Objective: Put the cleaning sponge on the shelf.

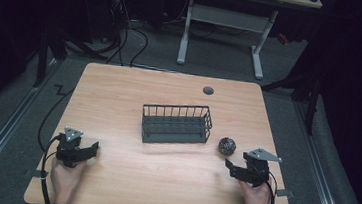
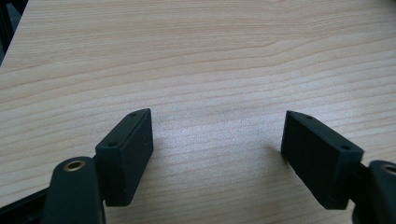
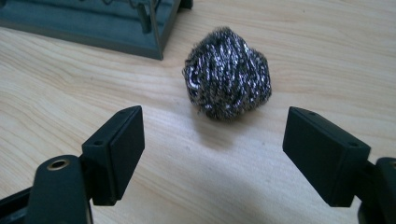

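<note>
A steel-wool scouring ball lies on the wooden table, just right of a dark wire basket. My right gripper rests near the table's front right, open, a short way in front of the ball, with nothing between its jaws. My left gripper sits at the front left, open over bare wood, far from the ball and basket.
A round grey cable grommet is set into the table near its far edge. Beyond the table stand a white desk frame and loose cables on the floor. Cables trail from both grippers off the near edge.
</note>
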